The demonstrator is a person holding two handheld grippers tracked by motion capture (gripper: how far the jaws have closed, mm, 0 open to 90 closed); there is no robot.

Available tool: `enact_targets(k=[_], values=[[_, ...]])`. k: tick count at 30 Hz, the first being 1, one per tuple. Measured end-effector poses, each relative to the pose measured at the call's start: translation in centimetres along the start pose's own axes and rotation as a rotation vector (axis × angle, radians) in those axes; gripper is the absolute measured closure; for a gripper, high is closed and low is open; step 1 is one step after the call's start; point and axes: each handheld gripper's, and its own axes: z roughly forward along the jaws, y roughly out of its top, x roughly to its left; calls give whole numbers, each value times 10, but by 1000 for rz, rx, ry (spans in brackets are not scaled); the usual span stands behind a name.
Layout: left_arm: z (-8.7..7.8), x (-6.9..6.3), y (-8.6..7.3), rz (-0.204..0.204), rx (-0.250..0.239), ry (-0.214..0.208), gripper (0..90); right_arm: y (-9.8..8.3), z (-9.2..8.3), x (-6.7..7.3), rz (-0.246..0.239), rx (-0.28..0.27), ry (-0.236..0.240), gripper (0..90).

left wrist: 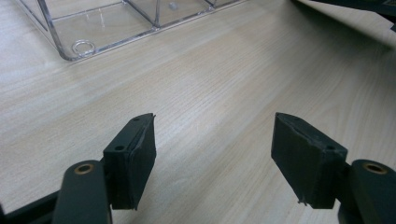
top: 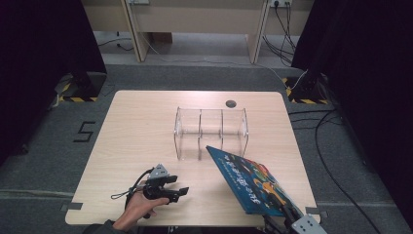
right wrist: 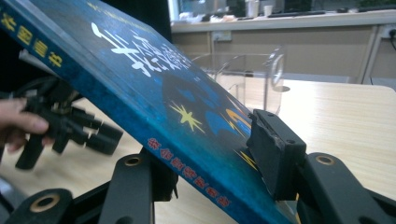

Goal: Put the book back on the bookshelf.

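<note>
A clear divided rack stands mid-frame on the table. A blue book slants at lower right, held by the right gripper. The left gripper rests at lower left.

Bare table left of clear rack; tilted book right.

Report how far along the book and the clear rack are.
Done: the blue book is lifted off the table, clamped in the right gripper and tilted. In hand: its top corner nears the clear divider rack. Left: the rack's slots hold nothing, so slotting it in probably remains. The left gripper is open, holding nothing.
</note>
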Motion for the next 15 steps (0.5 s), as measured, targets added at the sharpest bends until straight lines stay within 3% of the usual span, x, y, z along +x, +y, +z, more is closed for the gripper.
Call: enact_targets(k=[5,15], values=[[0,4,-1,17,18,22,289,2,-8,-13,62,-28,-26,584],[-3,11,-1,23,23,49,292,4,-19,-26,76,-57,-79,657]])
